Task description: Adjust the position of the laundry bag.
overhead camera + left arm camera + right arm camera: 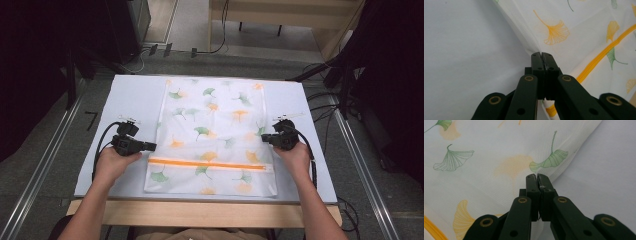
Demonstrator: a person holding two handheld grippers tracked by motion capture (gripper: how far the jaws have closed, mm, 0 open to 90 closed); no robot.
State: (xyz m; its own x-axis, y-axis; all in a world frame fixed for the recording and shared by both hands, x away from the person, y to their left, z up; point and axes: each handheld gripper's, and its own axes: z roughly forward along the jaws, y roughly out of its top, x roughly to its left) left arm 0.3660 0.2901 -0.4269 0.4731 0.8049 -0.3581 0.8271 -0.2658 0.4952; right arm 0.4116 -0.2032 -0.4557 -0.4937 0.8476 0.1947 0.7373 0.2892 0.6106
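Since both the left gripper (541,53) and right gripper (537,175) are clamped on the mesh bag's (215,125) side edges, we judge it light and limp, probably best held at those hems.

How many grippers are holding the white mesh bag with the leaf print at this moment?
2. The left gripper is shut on the left edge of the white mesh bag with ginkgo-leaf print; the right gripper is shut on its right edge, both just above the orange zipper.

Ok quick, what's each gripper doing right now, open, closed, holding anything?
Left gripper: closed, fingers pinching the left edge of the mesh bag.
Right gripper: closed, fingers pinching the bag's right edge.
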